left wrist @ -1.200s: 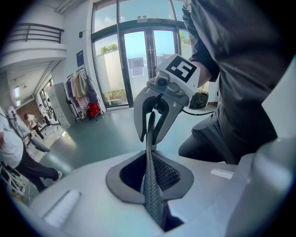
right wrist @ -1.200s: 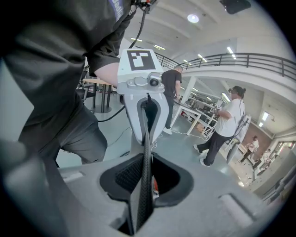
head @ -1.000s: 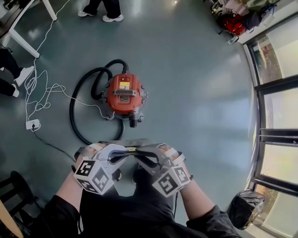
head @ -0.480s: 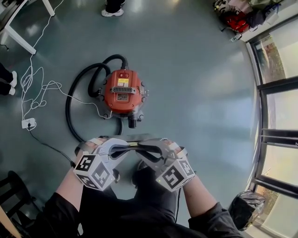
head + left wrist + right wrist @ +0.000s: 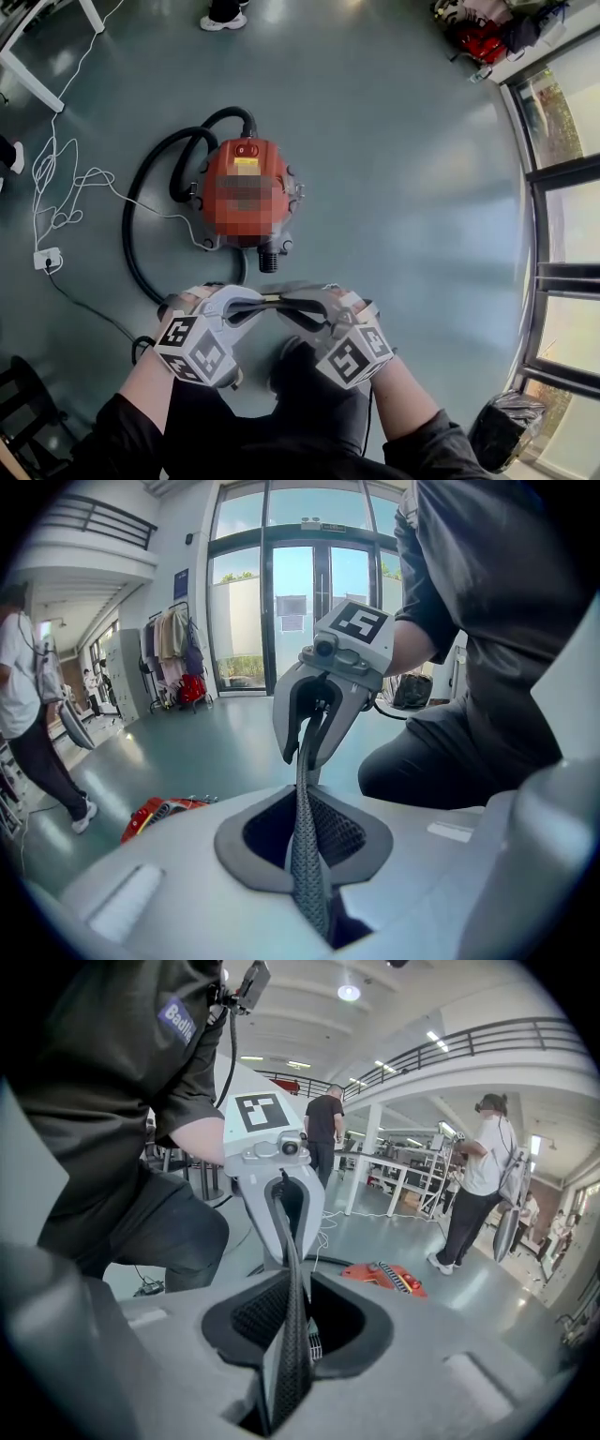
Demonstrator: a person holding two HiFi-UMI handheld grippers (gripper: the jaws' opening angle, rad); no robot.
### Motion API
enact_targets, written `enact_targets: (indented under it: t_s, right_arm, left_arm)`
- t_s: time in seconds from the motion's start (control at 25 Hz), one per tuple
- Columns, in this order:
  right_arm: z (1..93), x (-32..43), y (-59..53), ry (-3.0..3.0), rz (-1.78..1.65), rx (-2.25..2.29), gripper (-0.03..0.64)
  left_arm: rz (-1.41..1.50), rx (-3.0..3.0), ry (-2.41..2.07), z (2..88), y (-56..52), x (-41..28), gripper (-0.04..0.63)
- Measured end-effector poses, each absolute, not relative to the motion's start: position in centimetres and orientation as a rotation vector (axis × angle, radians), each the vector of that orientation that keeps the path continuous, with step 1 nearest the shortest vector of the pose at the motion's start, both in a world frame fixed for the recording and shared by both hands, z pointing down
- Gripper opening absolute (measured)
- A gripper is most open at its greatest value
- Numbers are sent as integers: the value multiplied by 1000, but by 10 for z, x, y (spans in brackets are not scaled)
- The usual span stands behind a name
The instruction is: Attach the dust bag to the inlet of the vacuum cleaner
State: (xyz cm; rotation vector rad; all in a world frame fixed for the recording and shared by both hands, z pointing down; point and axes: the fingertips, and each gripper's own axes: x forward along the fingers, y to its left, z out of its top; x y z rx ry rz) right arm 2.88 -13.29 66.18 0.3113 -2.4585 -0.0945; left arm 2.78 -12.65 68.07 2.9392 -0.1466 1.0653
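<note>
The red vacuum cleaner (image 5: 246,192) lies on the grey floor, its dark ribbed inlet (image 5: 269,258) pointing toward me. It also shows low in the gripper views (image 5: 155,813) (image 5: 384,1277). My left gripper (image 5: 251,305) and right gripper (image 5: 298,307) face each other just before the inlet. Both are shut on the dust bag's thin flat collar (image 5: 274,301), seen edge-on. The right jaws have just been closing a little, with the collar between them. In each gripper view the strip runs from the near jaws (image 5: 302,799) (image 5: 292,1279) to the opposite gripper. The bag's body is lost against dark clothing.
A black hose (image 5: 141,225) loops left of the vacuum. A white cable (image 5: 66,187) runs to a power strip (image 5: 45,258). White table legs (image 5: 28,80) stand far left, glass doors (image 5: 562,234) right, a black sack (image 5: 502,427) bottom right. People stand around.
Both grippers and my head have sunk toward the floor, so the vacuum looks larger and nearer. The two grippers still hold the collar between them the same way.
</note>
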Motion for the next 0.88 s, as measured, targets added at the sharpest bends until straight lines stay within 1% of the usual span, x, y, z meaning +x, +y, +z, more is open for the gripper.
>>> enact_targets:
  t_s: [0.52, 0.88]
  right_arm:
    - [789, 40, -140, -2437, -126, 318, 52]
    - [826, 40, -153, -2414, -187, 319, 40]
  left_arm:
    - [1057, 2985, -152, 807, -135, 39, 43]
    - [1107, 2996, -237, 841, -152, 39, 52]
